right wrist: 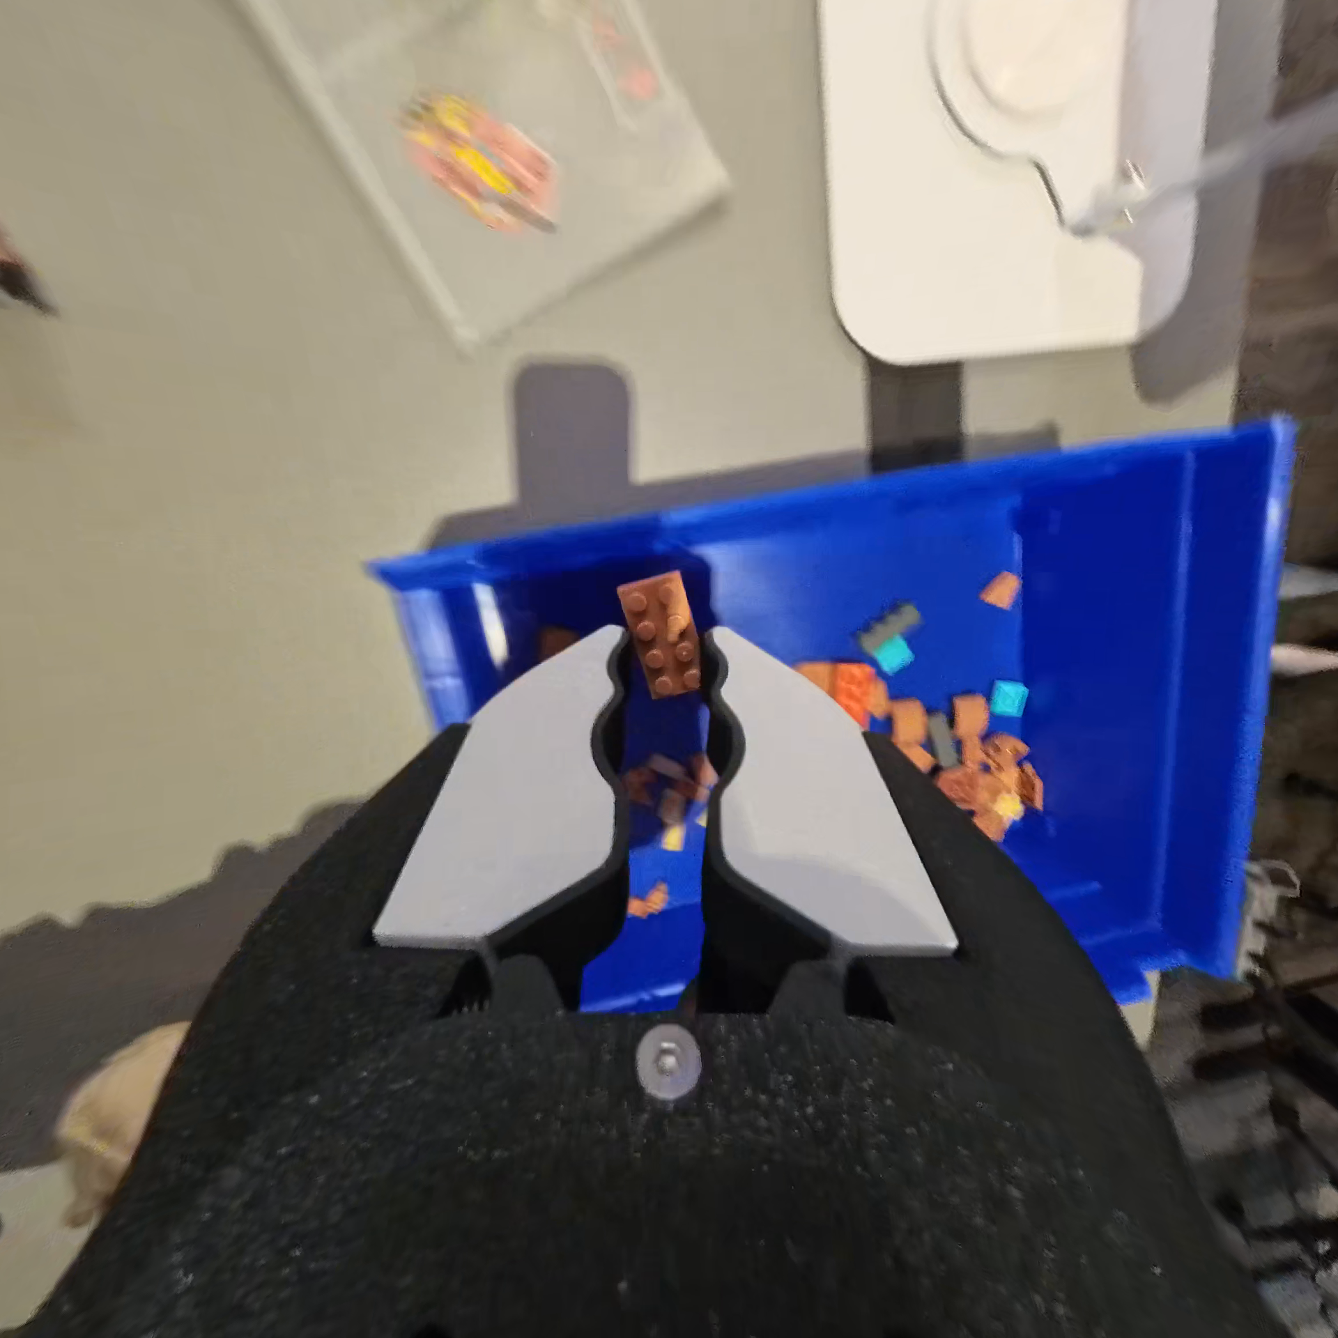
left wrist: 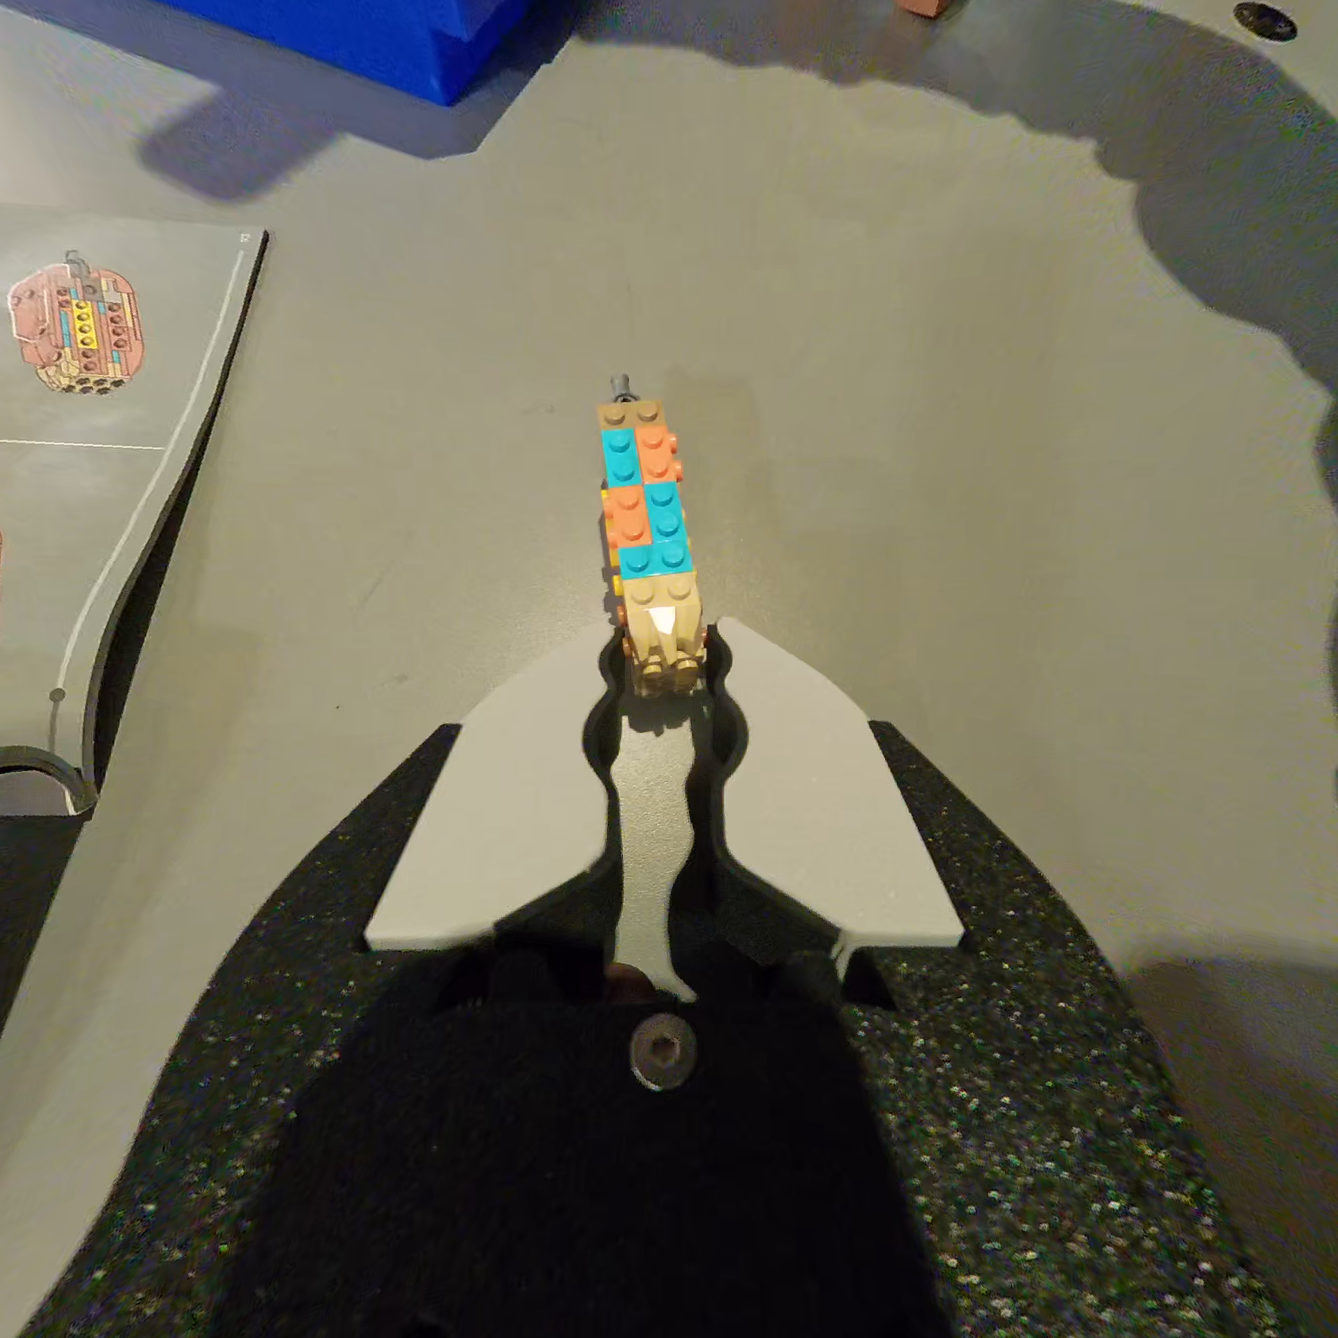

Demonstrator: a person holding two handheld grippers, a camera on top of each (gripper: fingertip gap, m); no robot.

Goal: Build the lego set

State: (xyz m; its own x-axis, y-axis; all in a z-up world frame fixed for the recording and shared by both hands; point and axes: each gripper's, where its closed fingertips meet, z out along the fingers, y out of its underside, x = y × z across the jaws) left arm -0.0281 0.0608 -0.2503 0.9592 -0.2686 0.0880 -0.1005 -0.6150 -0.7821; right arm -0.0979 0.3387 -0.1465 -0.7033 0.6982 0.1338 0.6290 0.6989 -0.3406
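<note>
In the left wrist view my left gripper is shut on the tan near end of a long narrow lego build. The build has teal, orange and tan bricks and a grey pin at its far end, and it points away from me just above the grey table. In the right wrist view my right gripper is shut on a brown two-by-four brick, studs facing the camera. It hangs over the blue bin, which holds several loose orange, brown, teal and grey pieces.
An open instruction booklet lies at the left of the table and shows blurred in the right wrist view. A corner of the blue bin is at the top left. A white device stands behind the bin. A tan object sits at lower left. The gap from one gripper's tips to the other's is roughly 30 centimetres.
</note>
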